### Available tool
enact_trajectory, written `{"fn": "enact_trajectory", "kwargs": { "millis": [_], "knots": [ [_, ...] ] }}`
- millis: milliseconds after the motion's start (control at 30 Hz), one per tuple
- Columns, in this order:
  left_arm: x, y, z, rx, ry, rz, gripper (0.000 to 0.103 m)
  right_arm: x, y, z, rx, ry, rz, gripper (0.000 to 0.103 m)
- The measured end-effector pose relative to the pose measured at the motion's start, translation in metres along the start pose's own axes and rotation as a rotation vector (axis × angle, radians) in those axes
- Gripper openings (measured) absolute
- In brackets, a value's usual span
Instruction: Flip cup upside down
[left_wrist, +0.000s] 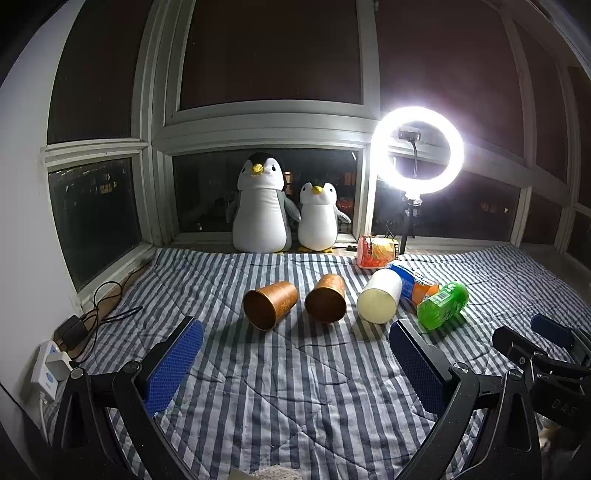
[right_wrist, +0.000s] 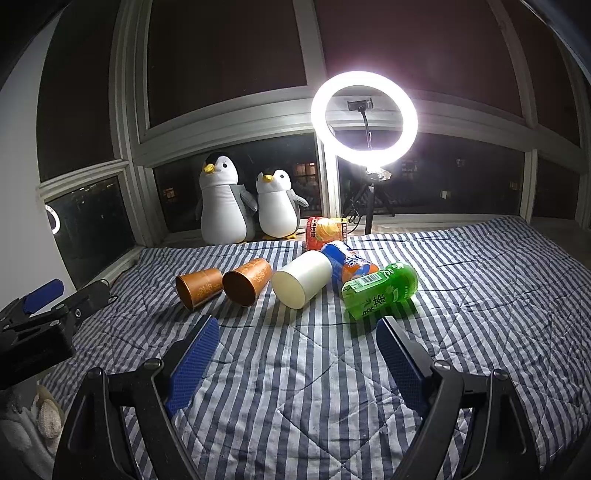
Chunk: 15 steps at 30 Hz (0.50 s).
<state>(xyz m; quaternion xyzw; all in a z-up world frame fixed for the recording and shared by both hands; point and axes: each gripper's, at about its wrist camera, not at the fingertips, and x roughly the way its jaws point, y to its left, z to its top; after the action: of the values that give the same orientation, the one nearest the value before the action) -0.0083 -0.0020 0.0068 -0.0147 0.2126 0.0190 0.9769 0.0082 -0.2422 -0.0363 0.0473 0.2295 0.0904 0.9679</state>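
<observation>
From my left side, my left fingers (left_wrist: 295, 354) are spread wide and hold nothing. Two brown cups (left_wrist: 271, 304) (left_wrist: 327, 303) and a white cup (left_wrist: 379, 301) lie on their sides on the striped bed (left_wrist: 295, 387), well ahead (mouths facing me).

From my right side, my right fingers (right_wrist: 295, 350) are wide open too, and empty. The white cup (right_wrist: 301, 282) lies tipped over, just beside a green bottle (right_wrist: 380, 290).

Left gripper (left_wrist: 295, 328), right gripper (right_wrist: 297, 326), both agape.
</observation>
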Motion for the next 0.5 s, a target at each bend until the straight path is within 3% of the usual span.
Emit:
{"fn": "enact_trajectory", "kwargs": {
  "millis": [500],
  "knots": [
    [0.0045,-0.0030,-0.0019,0.004,0.014,0.002,0.102,0.0036,-0.0020,-0.0018,0.002,0.008,-0.006,0.085]
  ]
}}
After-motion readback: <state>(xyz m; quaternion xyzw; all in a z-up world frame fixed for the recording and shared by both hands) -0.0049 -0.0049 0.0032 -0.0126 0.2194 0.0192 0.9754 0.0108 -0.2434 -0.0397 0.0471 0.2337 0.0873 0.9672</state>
